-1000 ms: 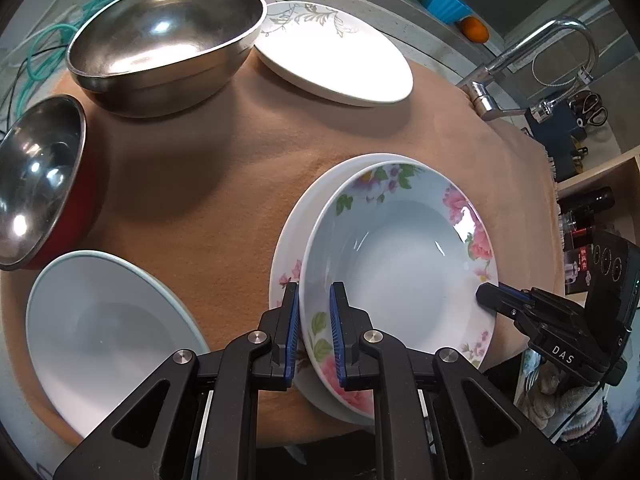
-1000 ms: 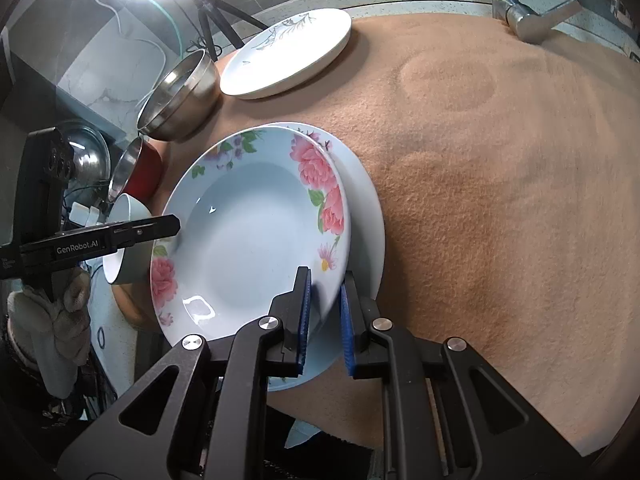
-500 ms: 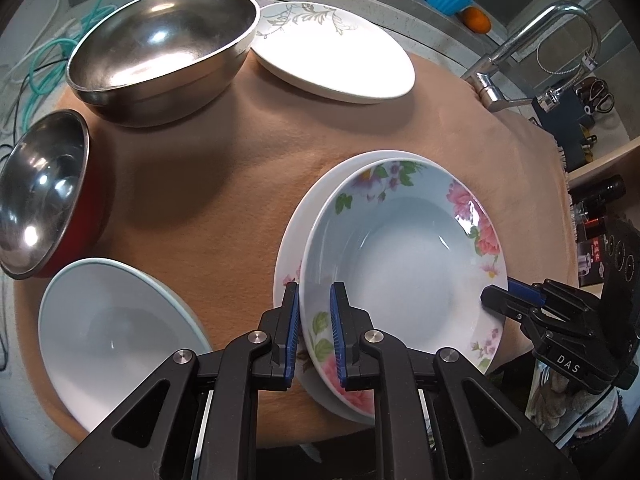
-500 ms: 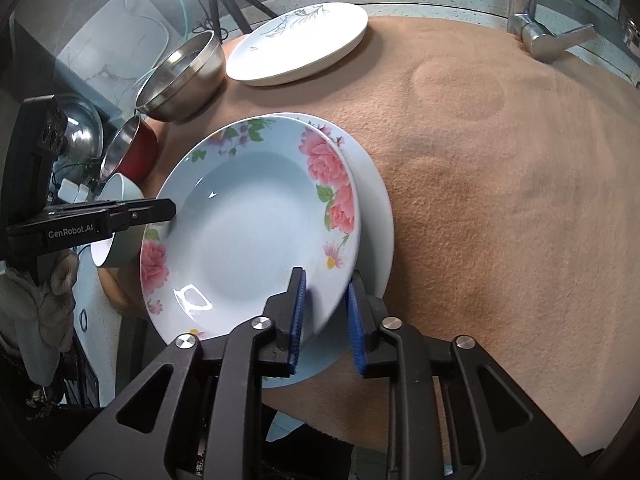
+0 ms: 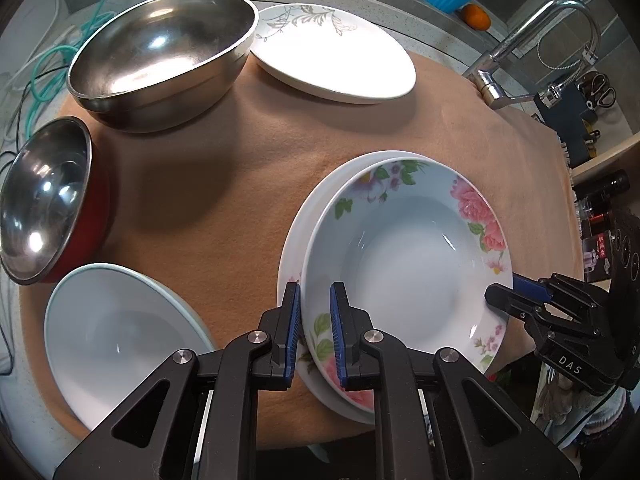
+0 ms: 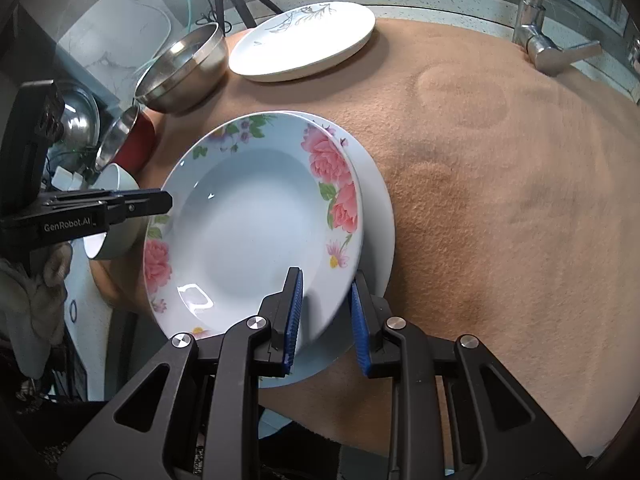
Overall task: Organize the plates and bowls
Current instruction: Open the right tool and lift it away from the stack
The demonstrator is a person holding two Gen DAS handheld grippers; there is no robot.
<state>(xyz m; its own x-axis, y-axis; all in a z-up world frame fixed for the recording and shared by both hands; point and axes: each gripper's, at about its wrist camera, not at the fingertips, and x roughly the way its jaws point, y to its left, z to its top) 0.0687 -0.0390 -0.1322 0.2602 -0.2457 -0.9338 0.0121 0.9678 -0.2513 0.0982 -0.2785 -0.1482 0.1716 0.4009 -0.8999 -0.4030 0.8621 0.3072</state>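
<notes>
A floral deep plate [image 5: 408, 256] [image 6: 252, 232] rests on a second white plate [image 5: 296, 240] [image 6: 380, 216] on the brown cloth. My left gripper [image 5: 315, 330] is shut on the floral plate's near rim. My right gripper [image 6: 326, 316] has its jaws apart, straddling the plate's opposite rim without pressing it. Each gripper shows in the other's view: the right one [image 5: 520, 300], the left one [image 6: 132, 204]. A big steel bowl [image 5: 160, 52], a red steel-lined bowl [image 5: 44, 204], a white bowl [image 5: 116, 332] and a white leaf-patterned plate [image 5: 332, 52] lie around.
A brown cloth [image 6: 500, 200] covers the counter. A tap [image 5: 520, 40] [image 6: 540, 28] stands at the back right. Cables [image 5: 48, 64] lie at the far left. A blue tub and an orange [image 5: 476, 16] sit behind the counter edge.
My right gripper's jaws have opened off the floral plate's rim. The plate has settled lower onto the white plate. My left gripper keeps its hold.
</notes>
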